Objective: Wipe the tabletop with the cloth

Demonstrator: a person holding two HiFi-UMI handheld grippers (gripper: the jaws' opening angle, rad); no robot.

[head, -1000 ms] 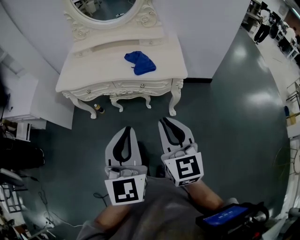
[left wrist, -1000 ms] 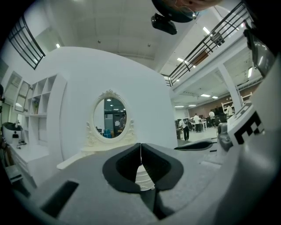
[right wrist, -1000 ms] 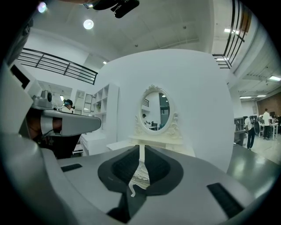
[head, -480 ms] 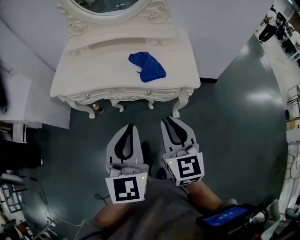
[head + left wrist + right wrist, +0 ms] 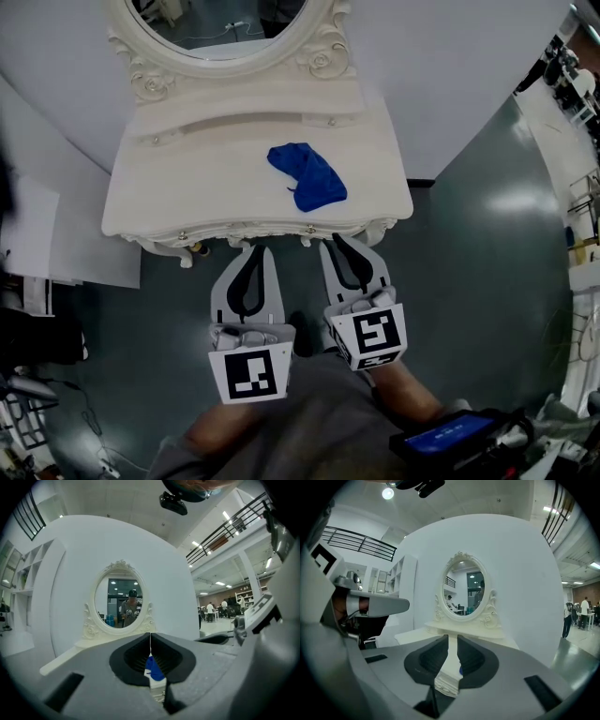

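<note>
A crumpled blue cloth (image 5: 309, 178) lies on the cream dressing table (image 5: 178, 183), right of its middle and near the front edge. Both grippers are held side by side just short of that front edge, pointing at the table. My left gripper (image 5: 255, 251) is shut and holds nothing; between its jaws the left gripper view shows the cloth (image 5: 153, 667) straight ahead. My right gripper (image 5: 335, 242) is also shut and holds nothing, its tips by the table's right front corner. In the right gripper view only a blue speck of cloth (image 5: 461, 670) shows past the right gripper (image 5: 453, 639).
An oval mirror (image 5: 225, 23) in a carved frame stands at the table's back against a white curved wall. A small bottle (image 5: 194, 249) sits on the dark floor under the table. White furniture (image 5: 37, 234) stands to the left, and people are far off at the right.
Both grippers have come forward to the table's front edge, still side by side with jaws shut. The table and cloth now sit closer and lower in the head view.
</note>
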